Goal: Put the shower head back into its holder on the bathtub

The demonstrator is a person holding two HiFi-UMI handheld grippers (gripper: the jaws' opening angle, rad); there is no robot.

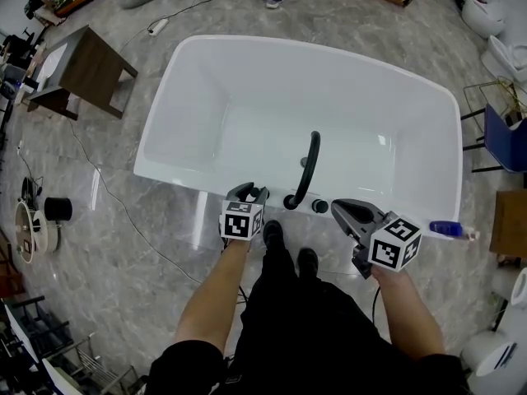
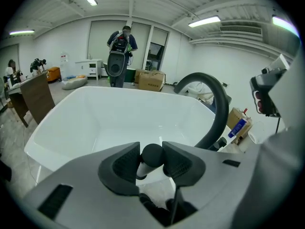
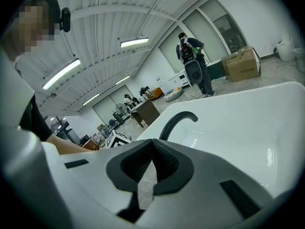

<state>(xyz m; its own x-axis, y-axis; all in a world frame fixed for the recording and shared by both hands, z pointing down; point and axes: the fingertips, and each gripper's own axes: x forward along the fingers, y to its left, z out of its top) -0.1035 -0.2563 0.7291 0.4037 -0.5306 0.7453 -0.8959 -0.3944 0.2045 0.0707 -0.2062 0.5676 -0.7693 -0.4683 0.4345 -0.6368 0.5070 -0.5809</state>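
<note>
One dark wooden table (image 1: 86, 68), flat-topped and square-cornered, stands at the far left on a floor (image 1: 123, 220) of grey, glossy, marbled stone. Next comes one white bathtub (image 1: 247, 105), smooth and shiny, a rounded rectangle with a broad rim. Two grey plastic grippers hover over its near rim, each carrying one cube printed with black-and-white square markers. The left gripper (image 1: 247, 192) is clamped on the one shower head (image 2: 152, 154), a slim piece with a matte black domed end on a pale round shaft; its ribbed black pads (image 2: 127, 162) press against the dome from both sides. That puts the shower head at the near rim, just left of the spout; I cannot tell whether it sits in its holder. One black spout (image 1: 310, 167), a thin tube bent in a tall arc, rises from the rim and curves over the basin, with one round black knob (image 1: 319, 206) just beside its base. The right gripper (image 3: 152, 144) has its jaws pressed together, gripping nothing. One blue bottle (image 1: 445, 228) lies by the near right corner of the tub.
</note>
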